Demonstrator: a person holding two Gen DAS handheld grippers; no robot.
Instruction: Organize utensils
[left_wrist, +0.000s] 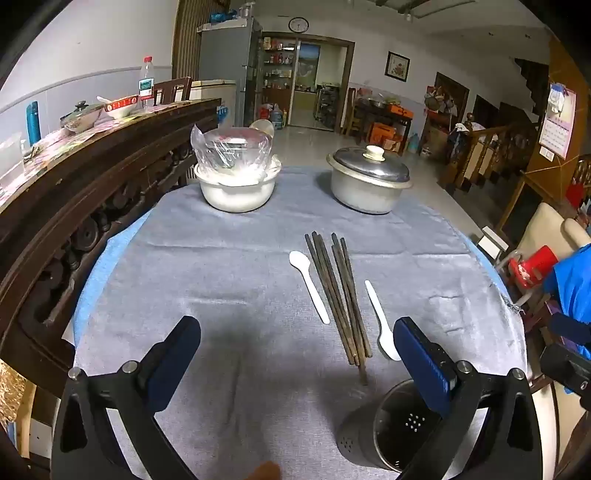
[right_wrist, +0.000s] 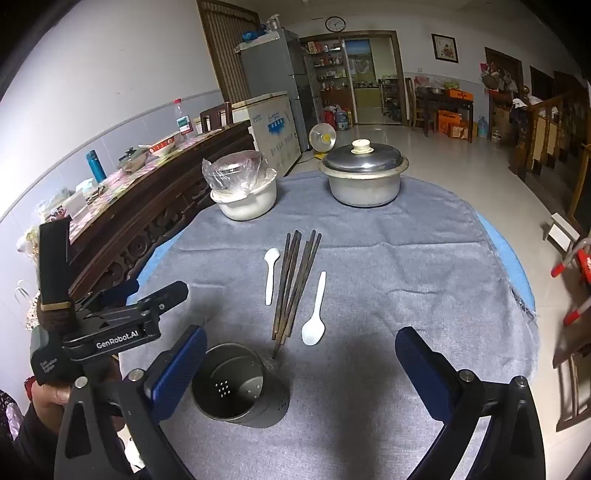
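Several dark wooden chopsticks (left_wrist: 340, 295) (right_wrist: 293, 284) lie in a bundle on the grey cloth, with a white plastic spoon on each side: one on the left (left_wrist: 309, 286) (right_wrist: 269, 275), one on the right (left_wrist: 382, 325) (right_wrist: 316, 314). A perforated metal utensil holder (left_wrist: 391, 432) (right_wrist: 236, 387) stands near the table's front edge. My left gripper (left_wrist: 295, 332) hovers open above the cloth, left of the holder, nothing between its fingers. My right gripper (right_wrist: 299, 347) is open too, over the cloth just right of the holder. In the right wrist view the left gripper (right_wrist: 147, 291) shows from the side, held by a hand.
At the far side stand a white pot with a plastic-wrapped bowl (left_wrist: 236, 173) (right_wrist: 243, 188) and a lidded metal pot (left_wrist: 369, 181) (right_wrist: 364, 175). A carved dark wooden sideboard (left_wrist: 74, 192) runs along the left. The round table's edge (right_wrist: 517, 273) curves on the right.
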